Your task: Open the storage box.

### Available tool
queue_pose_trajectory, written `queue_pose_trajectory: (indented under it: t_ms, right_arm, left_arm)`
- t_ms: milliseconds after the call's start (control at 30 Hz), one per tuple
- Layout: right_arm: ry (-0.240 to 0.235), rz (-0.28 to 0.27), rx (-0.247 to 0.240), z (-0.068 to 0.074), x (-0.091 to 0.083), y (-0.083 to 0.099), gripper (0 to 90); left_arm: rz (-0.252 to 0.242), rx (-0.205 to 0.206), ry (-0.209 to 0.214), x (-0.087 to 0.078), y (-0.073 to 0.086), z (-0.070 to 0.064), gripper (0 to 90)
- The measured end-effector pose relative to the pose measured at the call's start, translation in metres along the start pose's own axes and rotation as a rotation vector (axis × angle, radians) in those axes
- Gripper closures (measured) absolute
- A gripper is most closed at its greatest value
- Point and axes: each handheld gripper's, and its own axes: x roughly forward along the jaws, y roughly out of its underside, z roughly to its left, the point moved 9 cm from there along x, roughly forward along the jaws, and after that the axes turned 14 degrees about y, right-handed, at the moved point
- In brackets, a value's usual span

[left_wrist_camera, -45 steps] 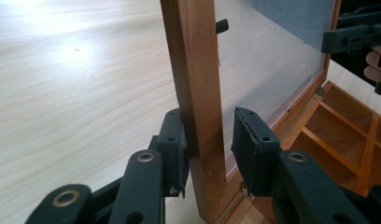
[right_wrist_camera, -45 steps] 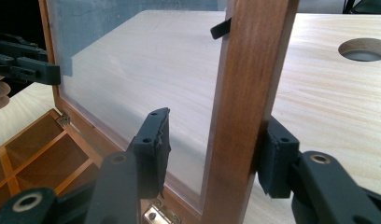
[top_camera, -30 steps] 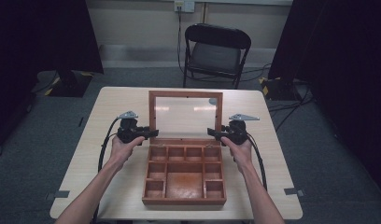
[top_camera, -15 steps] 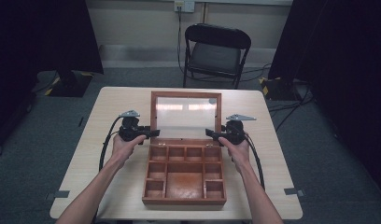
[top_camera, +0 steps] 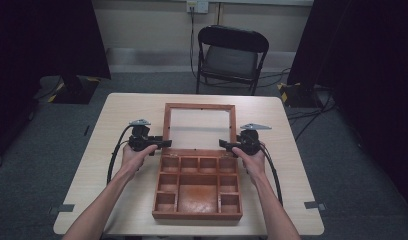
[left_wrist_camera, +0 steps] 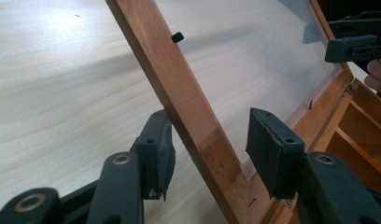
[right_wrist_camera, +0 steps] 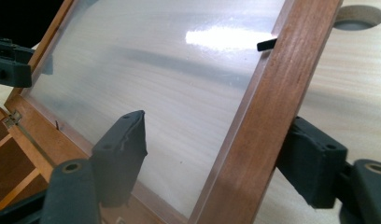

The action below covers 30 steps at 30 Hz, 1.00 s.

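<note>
The box (top_camera: 197,190) sits mid-table (top_camera: 117,107), near the front edge, its lid (top_camera: 200,128) raised behind the compartments and leaning back toward the chair (top_camera: 231,55) beyond the far edge. Left gripper (top_camera: 160,144) is at the lid's left rail, jaws straddling it low down by the hinge, outer jaw touching the rail and inner jaw apart from it; right gripper (top_camera: 225,144) is opposite on the right rail, jaws set either side of it. Each hand (top_camera: 136,157) lies just beside the box's rear corners, with a hole (right_wrist_camera: 359,16) in the table past the right rail.

No readable text, no labels, no brands, no numbers, no signs
</note>
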Motion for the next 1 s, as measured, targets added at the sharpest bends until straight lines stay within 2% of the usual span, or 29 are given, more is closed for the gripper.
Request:
queue_pose_trajectory:
  t_ms: [100, 367, 700, 833, 1000]
  right_arm:
    - [0.001, 0.007, 0.007, 0.001, 0.002, 0.002, 22.4]
    - [0.001, 0.026, 0.002, 0.001, 0.005, 0.004, 19.2]
    - [0.006, 0.056, 0.003, -0.001, 0.008, 0.009, 15.1]
    - [0.016, 0.076, 0.016, -0.002, 0.011, 0.012, 12.4]
    - [0.0, 0.108, 0.044, -0.004, 0.012, 0.017, 12.3]
  left_arm:
    - [-0.013, -0.018, 0.006, 0.001, 0.001, 0.0, 49.4]
    - [-0.005, -0.016, 0.001, 0.002, 0.003, 0.003, 47.2]
    - [-0.005, -0.068, 0.022, 0.005, 0.006, 0.007, 44.8]
    - [0.008, -0.09, 0.027, 0.009, 0.01, 0.009, 39.2]
    - [0.014, -0.116, 0.038, 0.013, 0.012, 0.01, 33.1]
